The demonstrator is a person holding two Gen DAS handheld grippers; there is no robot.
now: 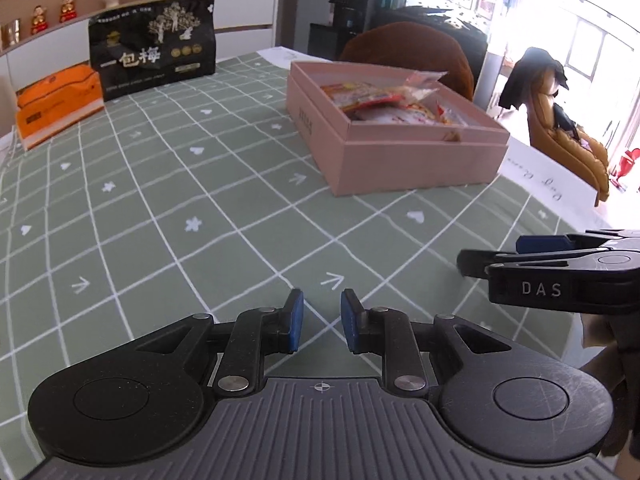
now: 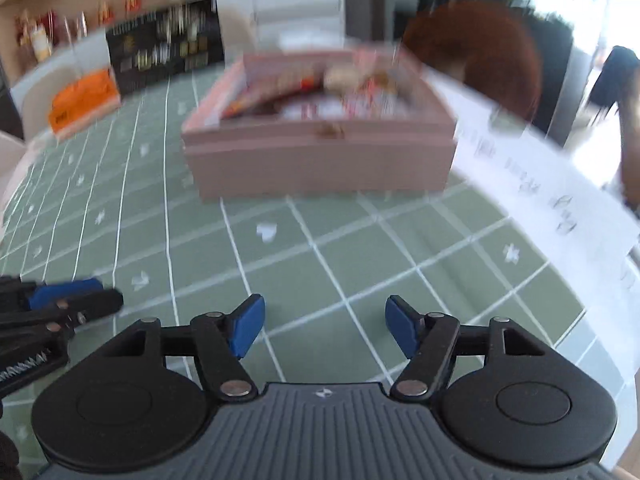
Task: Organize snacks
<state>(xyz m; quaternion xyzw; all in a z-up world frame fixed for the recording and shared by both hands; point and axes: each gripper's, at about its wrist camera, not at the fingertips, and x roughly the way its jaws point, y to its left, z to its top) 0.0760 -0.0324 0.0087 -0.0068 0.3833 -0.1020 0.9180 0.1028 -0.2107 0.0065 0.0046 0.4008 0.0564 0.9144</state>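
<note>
Two hand-held grippers hover low over the green checked tablecloth [image 1: 200, 208] on the surface, both empty. The left hand-held gripper [image 1: 322, 322] has its blue pads a narrow gap apart with nothing between them; the right hand-held gripper [image 2: 325, 328] stands wider apart, also around nothing.

The snacks, crinkly red and white packets [image 1: 384, 100], lie heaped in the open pink cardboard box [image 1: 400, 160] toward the far right edge of the surface. A tall black pouch with gold print [image 1: 154, 46] stands near the far left corner, with a flat orange pack [image 1: 56, 100] just beside it.

From here, the main risk looks like speed: the right wrist view is smeared, so a hurried reach could shove the light box toward the right edge. The packets pile above the rim, so a careless pinch may drag neighbours out.
</note>
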